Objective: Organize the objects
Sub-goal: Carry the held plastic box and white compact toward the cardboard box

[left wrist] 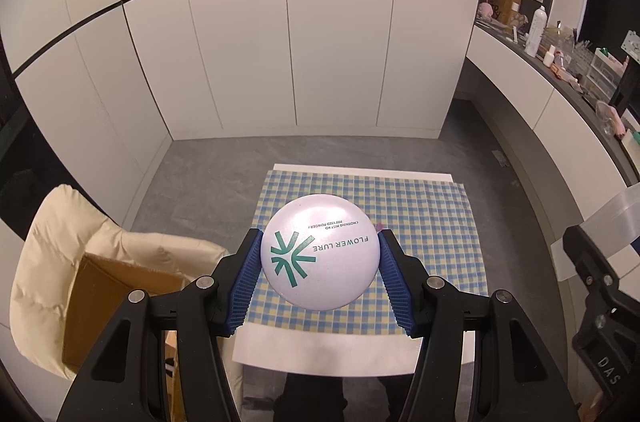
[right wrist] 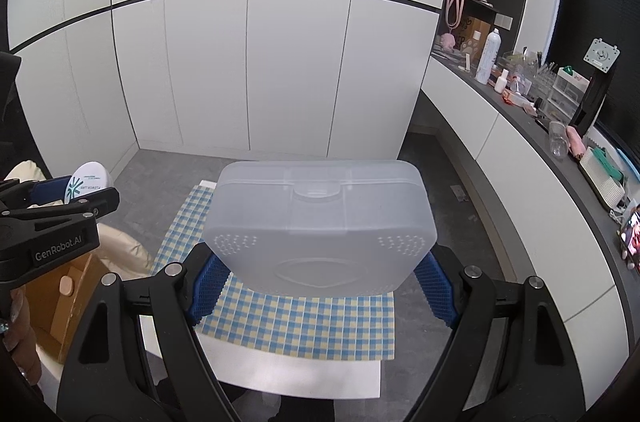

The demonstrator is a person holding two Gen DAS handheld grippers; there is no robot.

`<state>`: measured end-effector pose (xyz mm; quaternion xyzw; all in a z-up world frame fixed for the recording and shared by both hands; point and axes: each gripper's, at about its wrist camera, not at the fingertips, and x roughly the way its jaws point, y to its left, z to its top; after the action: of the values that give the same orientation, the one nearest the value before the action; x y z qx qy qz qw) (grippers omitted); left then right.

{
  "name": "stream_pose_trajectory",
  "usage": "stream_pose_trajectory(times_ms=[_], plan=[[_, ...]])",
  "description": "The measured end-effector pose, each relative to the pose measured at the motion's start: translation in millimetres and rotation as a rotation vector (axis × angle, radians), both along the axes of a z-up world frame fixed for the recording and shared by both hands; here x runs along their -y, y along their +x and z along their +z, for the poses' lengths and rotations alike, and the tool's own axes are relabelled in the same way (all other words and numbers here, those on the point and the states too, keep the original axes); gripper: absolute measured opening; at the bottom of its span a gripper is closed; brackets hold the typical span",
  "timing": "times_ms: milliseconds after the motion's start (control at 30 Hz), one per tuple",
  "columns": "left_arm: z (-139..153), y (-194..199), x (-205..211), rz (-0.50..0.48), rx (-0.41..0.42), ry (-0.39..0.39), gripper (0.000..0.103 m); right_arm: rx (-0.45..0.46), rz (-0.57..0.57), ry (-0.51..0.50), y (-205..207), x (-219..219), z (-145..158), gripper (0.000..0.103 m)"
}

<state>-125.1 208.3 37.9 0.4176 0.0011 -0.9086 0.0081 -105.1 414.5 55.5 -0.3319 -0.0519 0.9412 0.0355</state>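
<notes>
The left gripper (left wrist: 320,258) clamps a round white powder compact (left wrist: 320,252) between its blue pads, held above the checked cloth (left wrist: 432,222) on the small white table (left wrist: 320,350). Beside it, the right gripper (right wrist: 320,262) grips a frosted plastic case (right wrist: 320,222) — jaws spread wide around it — over the same cloth.

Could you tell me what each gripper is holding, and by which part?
The left gripper clamps a round white compact by its opposite edges. The right gripper clamps a translucent plastic box by its two lower sides.
</notes>
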Motion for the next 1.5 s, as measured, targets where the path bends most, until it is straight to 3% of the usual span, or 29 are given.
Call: stream_pose_trajectory(times_ms=[333,1233,1500], plan=[[-10.1,51.0,7.9,0.003,0.002,-0.009,0.058,0.022,0.013,0.029,50.6,13.3,-22.5,0.084],[-74.7,165.4,55.0,0.020,0.081,0.002,0.058,0.122,0.024,-0.091,189.9,26.5,-81.4,0.084],[-82.3,197.2,56.5,0.034,0.061,-0.021,0.058,0.144,0.000,-0.098,219.1,17.2,-93.9,0.084]])
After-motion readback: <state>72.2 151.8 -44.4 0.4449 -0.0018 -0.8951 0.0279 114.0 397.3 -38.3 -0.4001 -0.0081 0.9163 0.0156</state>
